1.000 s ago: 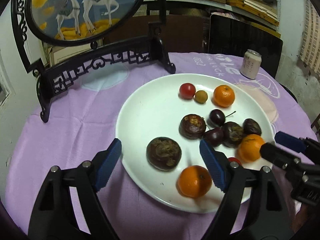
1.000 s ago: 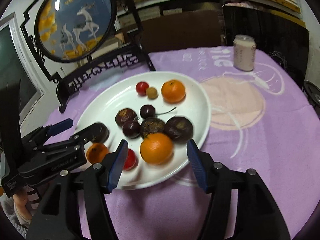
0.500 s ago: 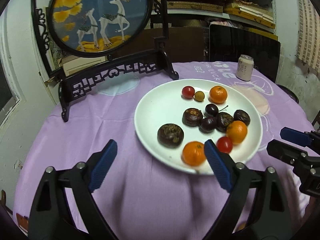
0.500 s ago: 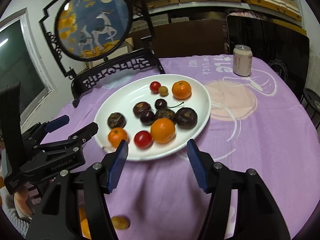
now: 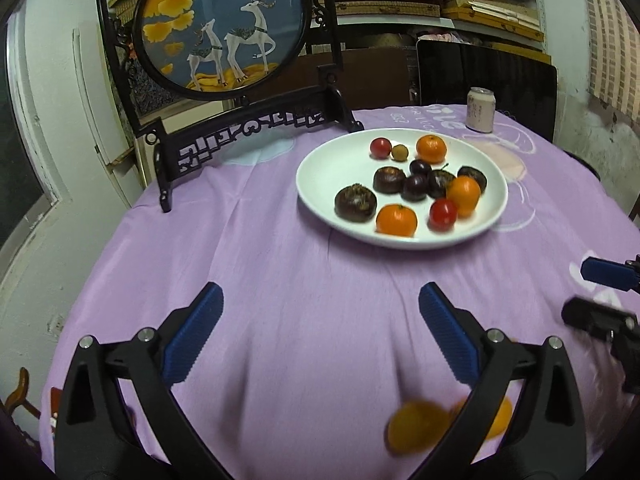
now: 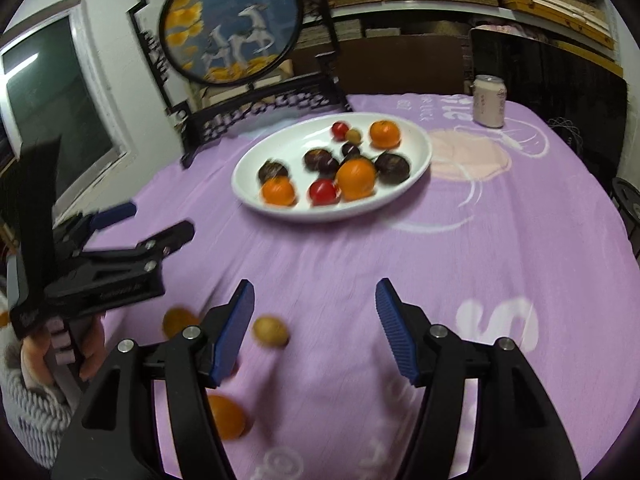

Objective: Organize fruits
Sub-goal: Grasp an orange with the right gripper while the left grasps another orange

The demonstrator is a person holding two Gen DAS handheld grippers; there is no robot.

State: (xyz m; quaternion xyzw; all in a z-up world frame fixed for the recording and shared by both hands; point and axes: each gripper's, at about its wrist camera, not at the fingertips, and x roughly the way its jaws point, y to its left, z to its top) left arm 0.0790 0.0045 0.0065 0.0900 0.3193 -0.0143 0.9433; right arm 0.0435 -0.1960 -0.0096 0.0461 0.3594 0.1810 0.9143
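My left tool (image 5: 320,334) hangs released over bare purple cloth on the counter (image 5: 280,280), its blue pads wide apart with nothing between them. My right tool (image 6: 314,328) is likewise released and empty, low over the near part of the cloth.

The white plate (image 5: 320,168) sits at about one o'clock from my left tool, well apart from it. On it lie three oranges, one at the far side (image 5: 431,149), one at the near rim (image 5: 396,220) and one toward the right (image 5: 463,195), with a red tomato (image 5: 443,214) touching that last one. A second tomato (image 5: 380,147) and a small tan fruit (image 5: 399,153) lie at the far side; dark round fruits (image 5: 355,202) fill the middle.

Off the plate, on the cloth close to me, the right wrist view shows a small tan fruit (image 6: 271,330) just right of my right tool's left pad, an orange (image 6: 225,416) at seven o'clock partly behind that finger, and another blurred orange piece (image 6: 178,321) at nine o'clock.

A pale can (image 5: 480,109) stands at the far edge, and a framed deer screen (image 5: 222,26) at eleven o'clock.
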